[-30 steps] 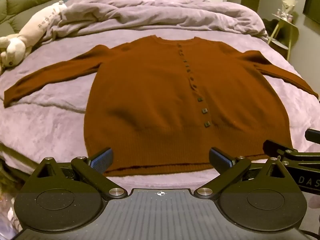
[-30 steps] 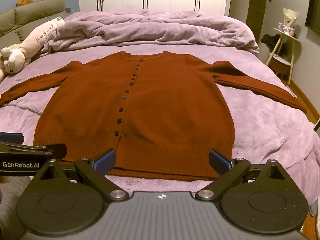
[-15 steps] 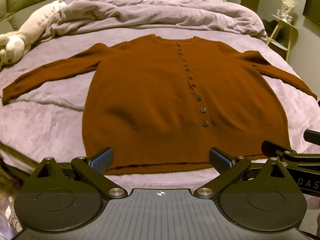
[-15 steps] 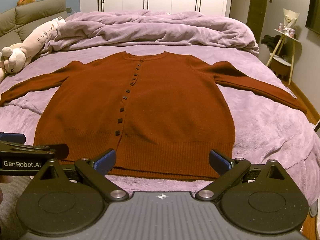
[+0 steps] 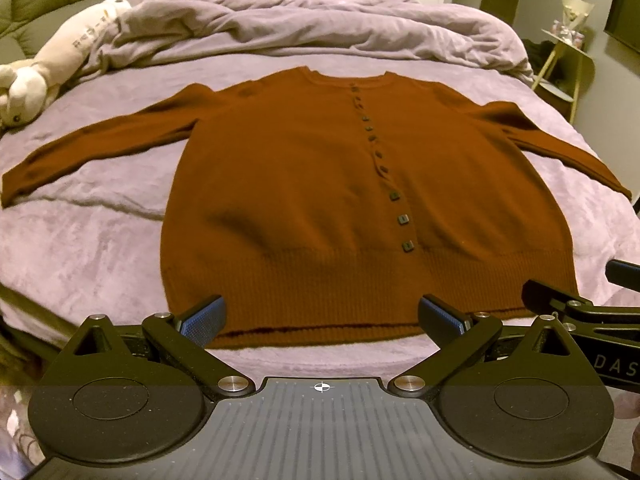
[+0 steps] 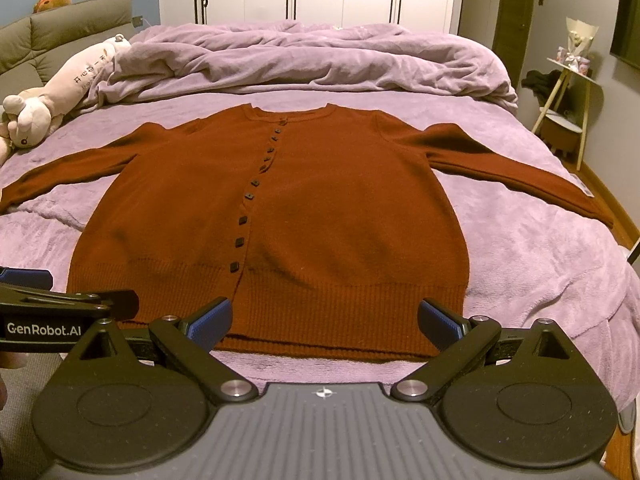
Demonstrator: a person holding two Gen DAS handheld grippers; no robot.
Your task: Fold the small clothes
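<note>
Nothing is folded yet — the left tongs gape wide and empty at the hem of the rust cardigan lying flat, sleeves out, on the bed, the right tongs likewise.

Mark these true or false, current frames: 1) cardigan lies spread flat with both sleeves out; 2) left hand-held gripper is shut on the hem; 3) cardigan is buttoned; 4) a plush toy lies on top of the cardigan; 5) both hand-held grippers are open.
1) True. The cardigan lies flat on the bed, sleeves spread to both sides.
2) False. The left hand-held gripper is open, holding nothing, near the hem.
3) True. The button row is closed down the front.
4) False. The plush toy lies off to the side, beside the rumpled duvet.
5) True. The right hand-held gripper is open too.
</note>
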